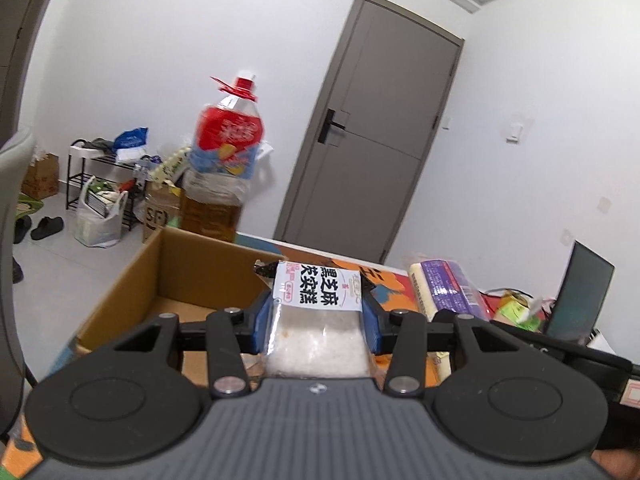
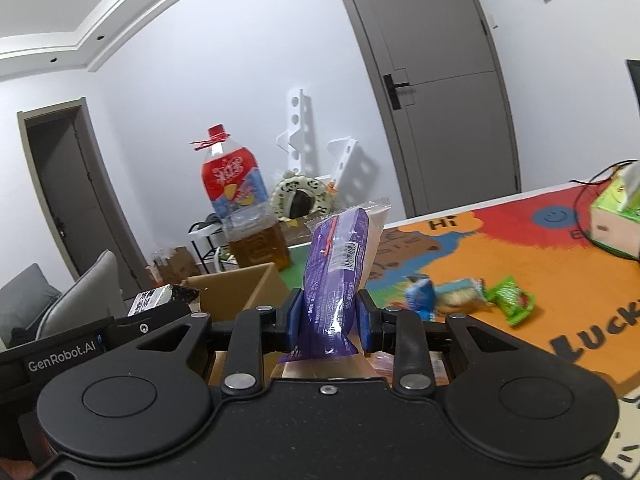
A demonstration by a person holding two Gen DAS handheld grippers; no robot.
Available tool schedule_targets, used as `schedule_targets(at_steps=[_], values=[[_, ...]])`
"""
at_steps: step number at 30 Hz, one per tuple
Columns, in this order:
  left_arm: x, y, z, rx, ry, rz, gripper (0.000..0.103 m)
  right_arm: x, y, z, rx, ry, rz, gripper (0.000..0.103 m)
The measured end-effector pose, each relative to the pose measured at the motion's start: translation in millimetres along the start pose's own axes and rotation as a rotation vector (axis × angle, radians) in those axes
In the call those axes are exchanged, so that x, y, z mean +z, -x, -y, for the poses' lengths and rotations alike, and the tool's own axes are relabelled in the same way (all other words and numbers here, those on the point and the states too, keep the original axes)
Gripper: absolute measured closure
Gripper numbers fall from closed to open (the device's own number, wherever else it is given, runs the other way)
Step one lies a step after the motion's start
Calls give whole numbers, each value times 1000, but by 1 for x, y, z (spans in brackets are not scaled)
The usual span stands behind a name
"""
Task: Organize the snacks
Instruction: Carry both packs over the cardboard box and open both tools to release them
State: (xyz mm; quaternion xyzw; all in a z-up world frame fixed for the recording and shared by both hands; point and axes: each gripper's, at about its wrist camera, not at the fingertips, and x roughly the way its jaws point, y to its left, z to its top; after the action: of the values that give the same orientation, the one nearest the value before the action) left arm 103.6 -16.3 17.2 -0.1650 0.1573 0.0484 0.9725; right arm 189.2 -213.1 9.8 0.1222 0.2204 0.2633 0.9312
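My left gripper [image 1: 316, 320] is shut on a clear snack pack with a white label and pale cake inside [image 1: 316, 312], held just above the near right corner of an open cardboard box [image 1: 132, 280]. My right gripper [image 2: 328, 320] is shut on a purple snack pack [image 2: 336, 264], which stands upright between the blue pads. That purple pack [image 1: 444, 288] also shows in the left wrist view, to the right of the box. The same box [image 2: 236, 284] lies ahead and left of the right gripper, and the other gripper's body [image 2: 100, 344] sits at the left edge.
A big oil bottle with a red cap [image 1: 220, 168] stands behind the box. Loose snack packs, blue [image 2: 420, 292], pale [image 2: 460, 292] and green [image 2: 512, 300], lie on the colourful mat [image 2: 500, 248]. A tissue box [image 2: 616, 208] is far right; a dark screen [image 1: 580, 292] stands at the right.
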Motion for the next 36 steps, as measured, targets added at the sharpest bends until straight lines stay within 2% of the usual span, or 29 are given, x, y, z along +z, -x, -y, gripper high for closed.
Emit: schedule_targets(at_steps=[13, 25, 29, 31, 33, 36], values=[[22, -15, -58, 77, 36, 10, 58, 9, -31, -45, 63, 36, -5, 74], [25, -36, -90, 110, 45, -36, 58, 4, -60, -71, 103, 54, -46, 74], [27, -34, -92, 120, 44, -33, 53, 4, -68, -78, 114, 54, -60, 74], [27, -31, -96, 131, 64, -29, 48, 2, -71, -84, 124, 61, -66, 74], [28, -26, -101, 150, 79, -21, 38, -1, -73, -89, 136, 72, -76, 74], [27, -17, -107, 168, 100, -16, 31, -6, -78, -95, 151, 86, -101, 70]])
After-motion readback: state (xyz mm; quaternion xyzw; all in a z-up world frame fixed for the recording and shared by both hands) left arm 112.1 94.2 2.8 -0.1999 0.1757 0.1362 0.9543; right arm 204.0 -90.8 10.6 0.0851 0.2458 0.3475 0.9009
